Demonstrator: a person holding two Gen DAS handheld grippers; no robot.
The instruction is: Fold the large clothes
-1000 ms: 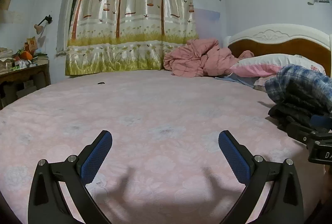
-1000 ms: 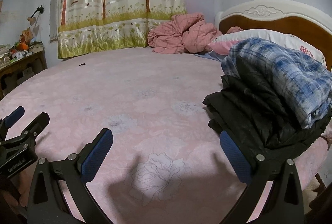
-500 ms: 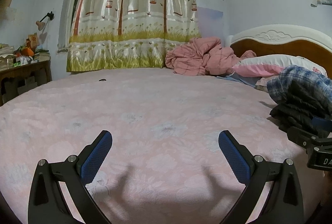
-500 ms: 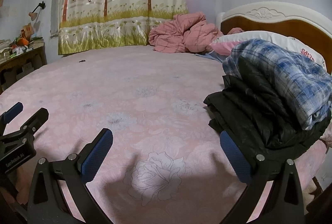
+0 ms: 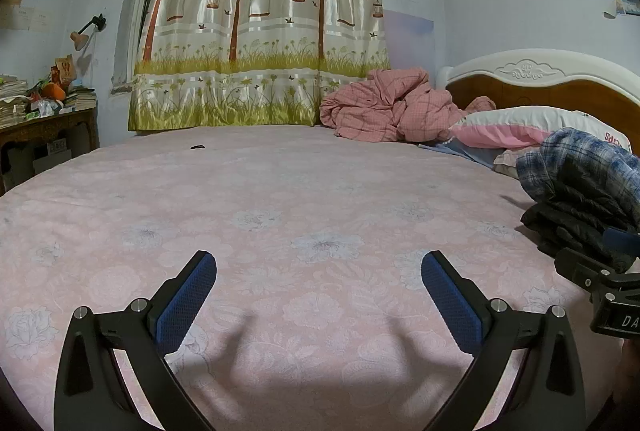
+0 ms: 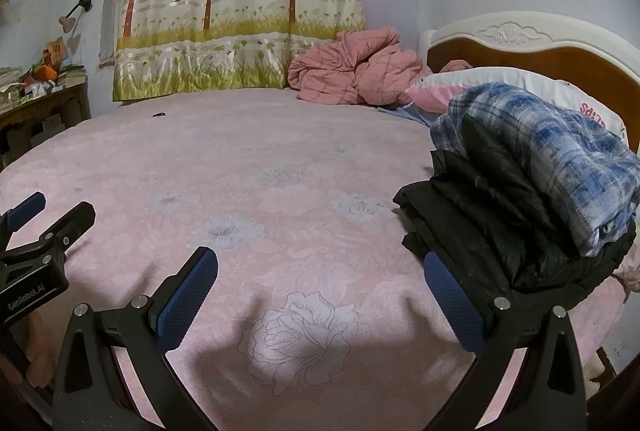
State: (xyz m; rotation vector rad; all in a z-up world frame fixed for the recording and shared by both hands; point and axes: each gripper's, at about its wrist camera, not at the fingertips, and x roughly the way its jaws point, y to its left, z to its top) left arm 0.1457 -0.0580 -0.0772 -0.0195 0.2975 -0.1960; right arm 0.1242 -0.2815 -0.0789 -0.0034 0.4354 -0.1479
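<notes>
A folded black padded jacket (image 6: 492,215) lies on the right side of the pink floral bed (image 6: 260,159), with a blue plaid garment (image 6: 552,151) on top of it. Both also show at the right edge of the left wrist view, the jacket (image 5: 576,215) under the plaid garment (image 5: 580,155). My right gripper (image 6: 320,295) is open and empty, its right finger close to the jacket's front edge. My left gripper (image 5: 320,295) is open and empty above the bare bed sheet (image 5: 300,199).
A crumpled pink quilt (image 5: 392,107) and a pink-and-white pillow (image 5: 520,127) lie by the headboard (image 5: 552,79). A cluttered wooden desk (image 5: 44,119) stands at the left. A tree-patterned curtain (image 5: 260,31) hangs behind the bed. A small dark item (image 5: 197,147) lies far on the sheet.
Both grippers have tilted and lifted slightly, so the room sits a little lower and closer in both views. Both stay open and empty.
</notes>
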